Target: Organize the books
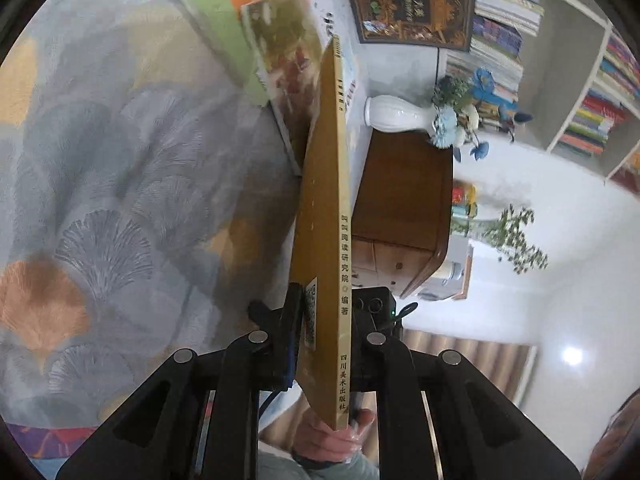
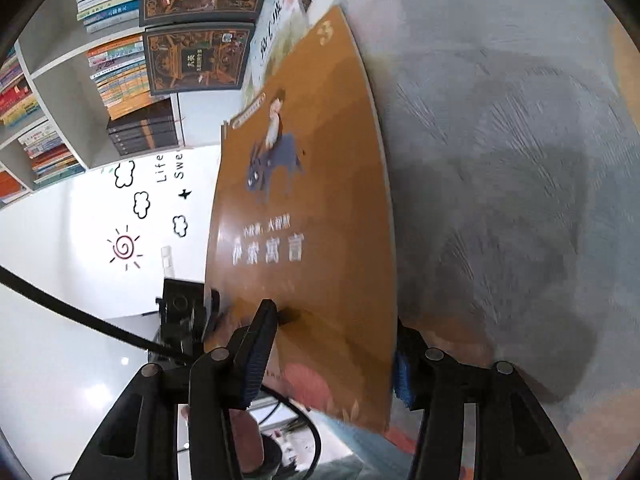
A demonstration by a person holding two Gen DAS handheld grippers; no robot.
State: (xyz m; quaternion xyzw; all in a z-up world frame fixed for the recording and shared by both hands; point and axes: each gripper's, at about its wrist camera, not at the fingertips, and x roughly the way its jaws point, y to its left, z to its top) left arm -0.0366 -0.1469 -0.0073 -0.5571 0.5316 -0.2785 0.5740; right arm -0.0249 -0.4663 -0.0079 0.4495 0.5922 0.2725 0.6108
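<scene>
A thin mustard-orange book (image 1: 325, 208) stands edge-on in the left wrist view, spine toward the camera. My left gripper (image 1: 326, 336) is shut on its near end. In the right wrist view the same book (image 2: 312, 216) shows its front cover, with a figure riding a donkey. It passes slantwise between the fingers of my right gripper (image 2: 330, 360). One blue-padded finger (image 2: 256, 344) lies in front of the cover and the other finger (image 2: 402, 376) sits at the book's right edge. The jaws stand much wider than the book is thick.
Several books lie on the patterned carpet (image 1: 120, 200) beyond: an illustrated one (image 1: 288, 64), a green one (image 1: 208, 8) and dark ornate ones (image 2: 200, 60). Behind stand a white bookshelf (image 1: 580, 60), a wooden cabinet (image 1: 404, 192) and a white vase (image 1: 396, 114). A hand (image 1: 332, 436) shows below the book.
</scene>
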